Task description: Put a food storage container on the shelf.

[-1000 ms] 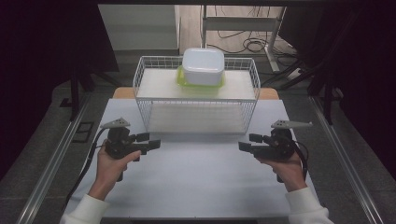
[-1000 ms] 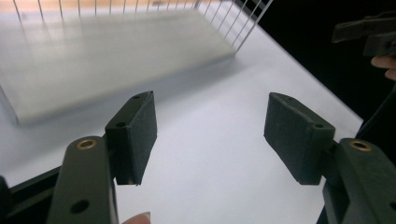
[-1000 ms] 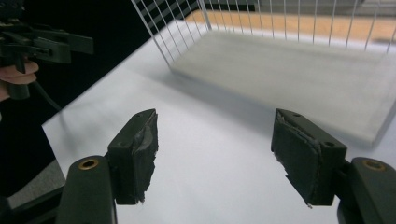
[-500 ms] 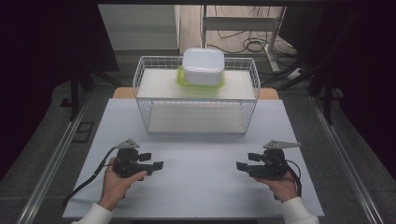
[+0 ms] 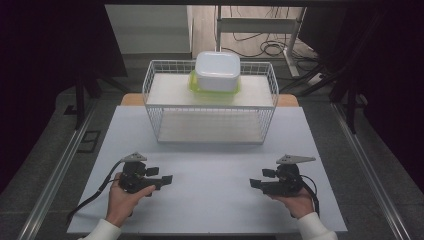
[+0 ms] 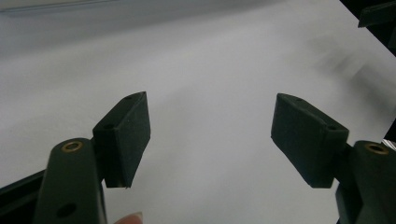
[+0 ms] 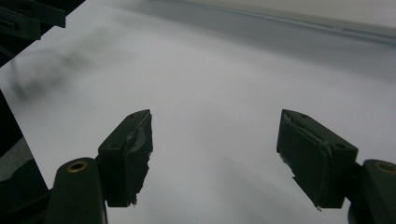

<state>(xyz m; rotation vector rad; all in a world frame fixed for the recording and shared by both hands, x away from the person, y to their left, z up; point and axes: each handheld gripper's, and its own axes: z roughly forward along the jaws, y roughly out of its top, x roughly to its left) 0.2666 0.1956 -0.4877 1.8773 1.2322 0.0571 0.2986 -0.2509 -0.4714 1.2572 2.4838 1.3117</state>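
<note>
Left claw (image 6: 210, 135) and right claw (image 7: 212, 154) gape empty; high view adds the container (image 5: 217, 71).

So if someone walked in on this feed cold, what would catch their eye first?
Probably the white lidded container sitting on top of the white wire basket at the far middle of the table. Next, the two hand-held grippers low on the near side: the left hand-held gripper and the right hand-held gripper point at each other, jaws open with nothing between them.
</note>
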